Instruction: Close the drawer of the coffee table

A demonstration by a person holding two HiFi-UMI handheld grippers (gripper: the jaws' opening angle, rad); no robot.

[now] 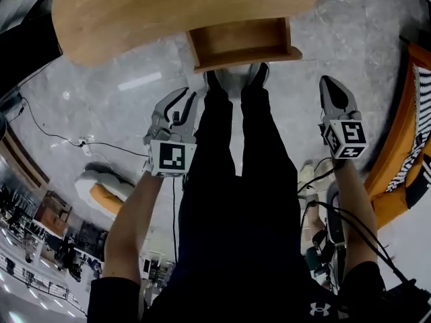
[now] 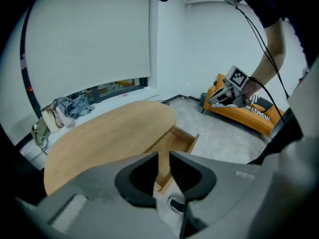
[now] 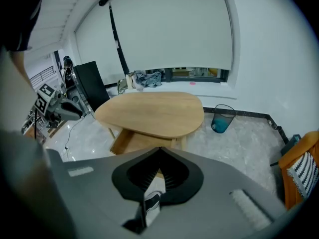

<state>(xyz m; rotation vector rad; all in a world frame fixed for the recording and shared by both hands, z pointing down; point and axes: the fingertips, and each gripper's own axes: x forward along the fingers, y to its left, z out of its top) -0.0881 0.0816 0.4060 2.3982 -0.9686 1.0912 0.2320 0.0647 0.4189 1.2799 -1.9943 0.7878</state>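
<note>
The drawer stands out from the near edge of the coffee table, just beyond the person's shoes. The left gripper hangs left of the legs and the right gripper right of them, both apart from the drawer. A sofa lies farther right.

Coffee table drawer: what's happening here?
A person stands in front of the coffee table with tongs in each hand. Its drawer is pulled out toward their feet. The left tongs are slightly open, the right tongs shut; both are empty and neither touches the drawer yet.
</note>
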